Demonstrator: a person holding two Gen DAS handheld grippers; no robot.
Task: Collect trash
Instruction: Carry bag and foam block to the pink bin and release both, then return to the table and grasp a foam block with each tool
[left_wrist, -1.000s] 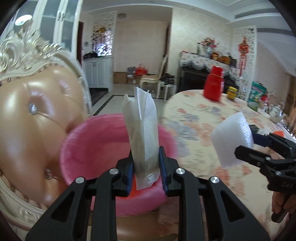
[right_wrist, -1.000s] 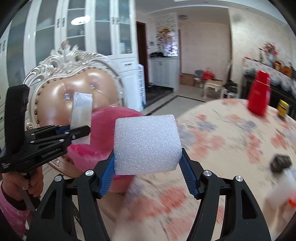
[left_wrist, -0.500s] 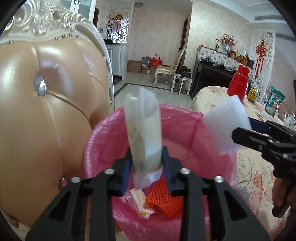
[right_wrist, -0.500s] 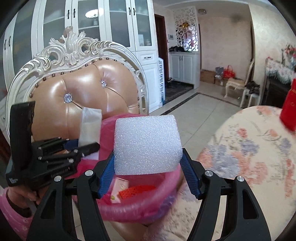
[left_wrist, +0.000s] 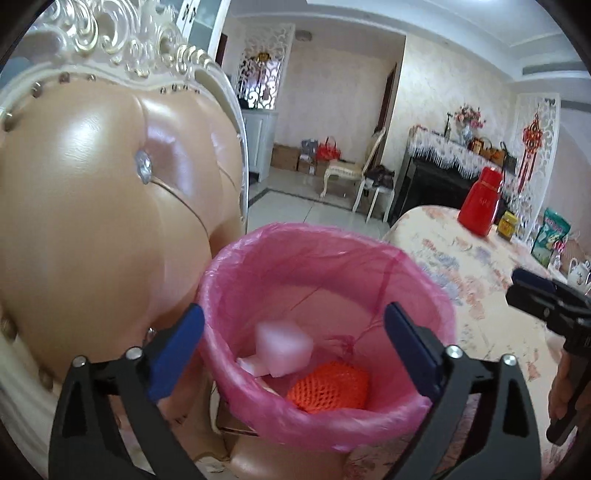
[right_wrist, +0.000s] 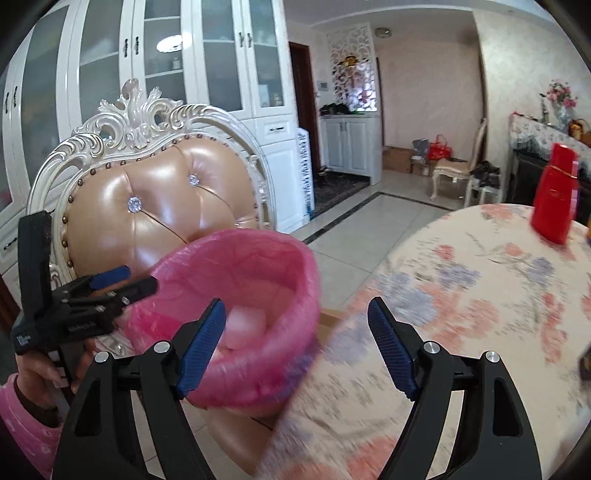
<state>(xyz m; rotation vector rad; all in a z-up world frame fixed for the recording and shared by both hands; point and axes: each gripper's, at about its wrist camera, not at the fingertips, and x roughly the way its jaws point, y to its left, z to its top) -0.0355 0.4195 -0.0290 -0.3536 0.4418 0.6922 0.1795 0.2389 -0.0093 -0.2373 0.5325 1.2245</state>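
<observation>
A bin lined with a pink bag (left_wrist: 413, 280) stands on a chair seat; it also shows in the right wrist view (right_wrist: 295, 258). Inside lie a white foam block (left_wrist: 284, 349), blurred, an orange net (left_wrist: 328, 384) and a pale wrapper (left_wrist: 251, 365). The foam block also shows in the right wrist view (right_wrist: 245, 326). My left gripper (left_wrist: 293, 349) is open and empty over the bin's mouth; it also shows in the right wrist view (right_wrist: 122, 280). My right gripper (right_wrist: 295, 349) is open and empty at the bin's right rim; it also shows in the left wrist view (left_wrist: 528, 291).
A tan leather chair back with a carved white frame (right_wrist: 155, 206) rises behind the bin. A table with a floral cloth (right_wrist: 480, 280) lies to the right, with a red jug (right_wrist: 556, 199) on it. White cabinets (right_wrist: 229, 74) line the far wall.
Both grippers have opened. The wrapper has left my left gripper and the foam block has left my right gripper; both now lie in the bin.
</observation>
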